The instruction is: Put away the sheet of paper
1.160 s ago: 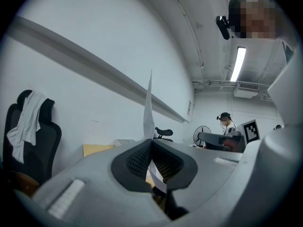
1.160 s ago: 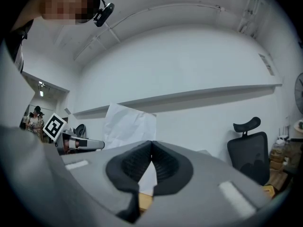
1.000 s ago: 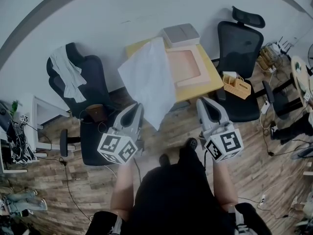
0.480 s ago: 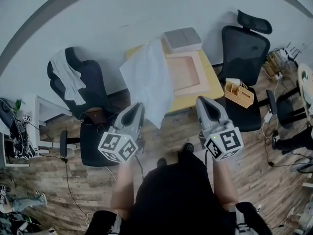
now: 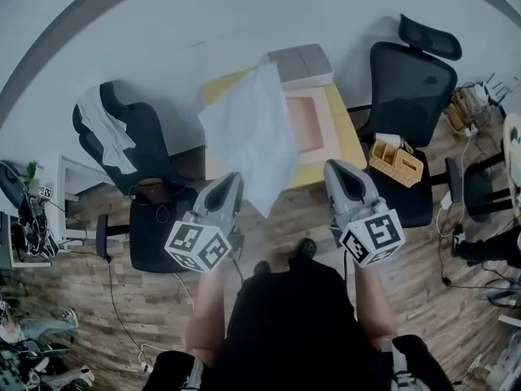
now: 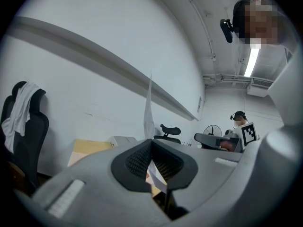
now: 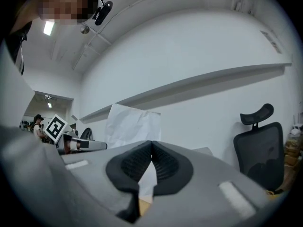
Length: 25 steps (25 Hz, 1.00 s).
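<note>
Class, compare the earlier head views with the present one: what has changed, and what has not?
The sheet of paper has drifted slightly right, covering more of the pink tray. The left tongs stay clamped on its lower corner; the right tongs stay shut, empty.

I see a plain white wall [image 5: 163, 23] crossed by a grey band [image 6: 94, 63]. The floor [image 5: 106, 300] is wood plank, with loose cables [image 5: 122, 316] at left. A yellow tabletop [image 5: 346, 133] stands against the wall between two black office chairs. The left chair [image 5: 155, 137] is draped with a white cloth [image 5: 110, 133], and the right chair [image 5: 411, 80] carries a wooden organiser [image 5: 395, 160]. One ceiling tube light [image 6: 252, 63] is lit.
</note>
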Each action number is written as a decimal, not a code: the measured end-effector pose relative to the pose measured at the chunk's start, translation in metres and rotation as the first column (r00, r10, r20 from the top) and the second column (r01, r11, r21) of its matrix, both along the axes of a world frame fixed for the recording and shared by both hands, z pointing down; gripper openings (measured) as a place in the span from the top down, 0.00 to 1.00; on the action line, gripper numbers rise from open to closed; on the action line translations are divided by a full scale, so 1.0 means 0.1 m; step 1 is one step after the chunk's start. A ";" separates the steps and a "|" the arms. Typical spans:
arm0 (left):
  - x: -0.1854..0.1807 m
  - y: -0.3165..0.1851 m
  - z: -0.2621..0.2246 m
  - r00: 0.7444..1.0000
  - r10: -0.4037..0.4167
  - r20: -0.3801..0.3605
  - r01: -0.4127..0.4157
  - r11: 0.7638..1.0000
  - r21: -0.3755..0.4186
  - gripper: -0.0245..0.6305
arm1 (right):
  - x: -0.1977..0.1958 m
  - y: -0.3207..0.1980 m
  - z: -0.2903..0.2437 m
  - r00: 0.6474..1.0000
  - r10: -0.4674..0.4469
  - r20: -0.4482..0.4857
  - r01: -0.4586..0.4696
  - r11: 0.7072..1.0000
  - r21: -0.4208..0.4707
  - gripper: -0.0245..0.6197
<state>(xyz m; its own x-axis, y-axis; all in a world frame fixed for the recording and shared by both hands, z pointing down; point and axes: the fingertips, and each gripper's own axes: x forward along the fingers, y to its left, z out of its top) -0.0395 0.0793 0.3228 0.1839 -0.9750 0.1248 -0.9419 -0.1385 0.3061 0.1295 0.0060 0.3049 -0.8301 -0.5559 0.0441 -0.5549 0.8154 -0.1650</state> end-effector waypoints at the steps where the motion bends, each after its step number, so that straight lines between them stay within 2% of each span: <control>1: 0.04 -0.04 0.02 1.000 -0.001 -0.007 0.001 1.000 -0.003 0.95 | 0.03 -0.04 0.03 1.000 -0.006 -0.002 0.006 1.000 -0.005 0.96; 10: 0.27 -0.25 0.23 0.999 -0.011 -0.048 0.009 0.999 -0.045 0.95 | 0.19 -0.24 0.22 0.999 -0.042 -0.015 0.042 0.998 -0.043 0.96; 15: 0.34 -0.34 0.28 0.998 0.005 -0.056 -0.008 0.998 -0.058 0.95 | 0.23 -0.38 0.31 1.000 -0.029 -0.009 0.029 0.997 -0.066 0.96; 21: 0.08 -0.44 0.41 0.997 0.009 -0.073 -0.015 0.997 -0.079 0.95 | -0.02 -0.49 0.41 1.000 -0.022 -0.015 0.021 0.996 -0.084 0.96; 25: -0.15 -0.60 0.49 0.991 0.061 -0.118 -0.072 0.993 -0.091 0.95 | -0.27 -0.66 0.42 0.999 0.023 -0.026 -0.025 0.996 -0.090 0.96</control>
